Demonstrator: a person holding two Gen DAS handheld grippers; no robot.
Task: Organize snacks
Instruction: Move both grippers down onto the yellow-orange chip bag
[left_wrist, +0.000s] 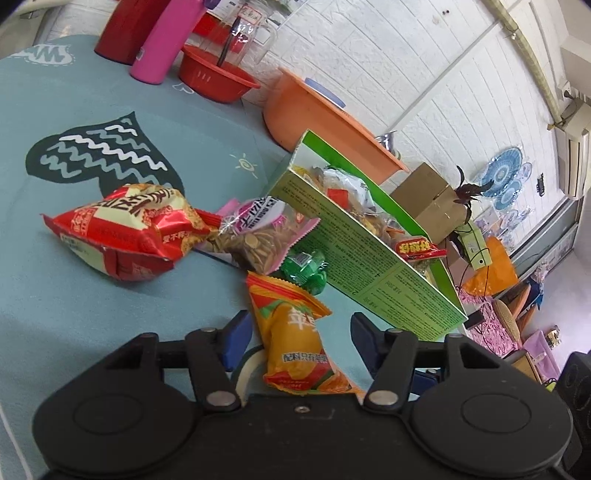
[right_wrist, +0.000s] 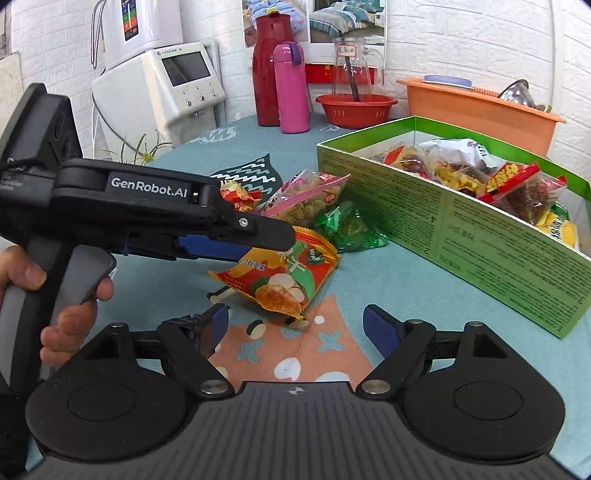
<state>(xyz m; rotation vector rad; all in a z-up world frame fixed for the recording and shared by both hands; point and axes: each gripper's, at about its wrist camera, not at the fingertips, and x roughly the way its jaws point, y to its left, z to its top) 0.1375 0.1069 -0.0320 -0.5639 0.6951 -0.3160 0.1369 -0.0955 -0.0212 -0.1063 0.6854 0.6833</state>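
An orange snack packet (left_wrist: 295, 339) (right_wrist: 280, 273) lies on the teal tablecloth. My left gripper (left_wrist: 300, 328) (right_wrist: 273, 243) is open around it, a blue pad on each side, neither pressing it. My right gripper (right_wrist: 295, 321) is open and empty just short of the same packet. Behind it lie a green packet (left_wrist: 306, 267) (right_wrist: 347, 225), a pink-edged bag of seeds (left_wrist: 258, 236) (right_wrist: 306, 195) and a red bag (left_wrist: 129, 229). To the right stands a green box (left_wrist: 369, 254) (right_wrist: 461, 229) with several snacks in it.
At the back of the table stand a pink bottle (right_wrist: 291, 88), a red flask (right_wrist: 269, 66), a red basin (right_wrist: 354, 109) with a glass jug, and an orange tub (right_wrist: 476, 107). A person's hand (right_wrist: 70, 321) holds the left gripper's handle.
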